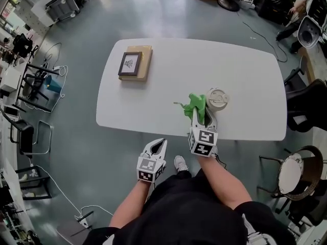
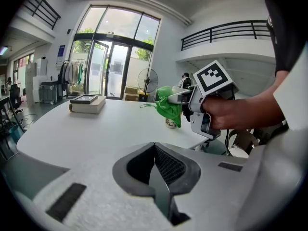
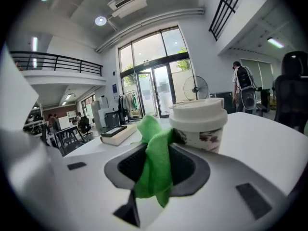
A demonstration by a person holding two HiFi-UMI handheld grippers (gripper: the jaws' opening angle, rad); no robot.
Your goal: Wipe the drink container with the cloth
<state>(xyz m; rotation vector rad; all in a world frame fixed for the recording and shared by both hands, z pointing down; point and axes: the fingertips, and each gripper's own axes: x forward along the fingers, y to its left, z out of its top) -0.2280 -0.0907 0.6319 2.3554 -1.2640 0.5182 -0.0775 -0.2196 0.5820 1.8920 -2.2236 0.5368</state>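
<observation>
A framed picture [image 1: 130, 63] lies on a book [image 1: 145, 68] at the white table's [image 1: 168, 88] left end. The left gripper [image 1: 161, 143] hangs off the near edge, jaws together, holding nothing. Over the table, the right gripper [image 1: 203, 118] has its jaws pinched on a green cloth [image 1: 195, 105], bunched against the side of a lidded paper cup [image 1: 218, 99].

table [image 1: 245, 86] at my 12 o'clock | book [image 1: 147, 65] on its 10 o'clock part, frame [image 1: 130, 63] on the book | cup [image 1: 217, 99] on its 5 o'clock part, near my edge | cloth [image 1: 195, 105] at 9 o'clock of cup, just beside, in my right gripper [image 1: 204, 115] | left gripper [image 1: 160, 143] off table, 7 o'clock of cloth
</observation>
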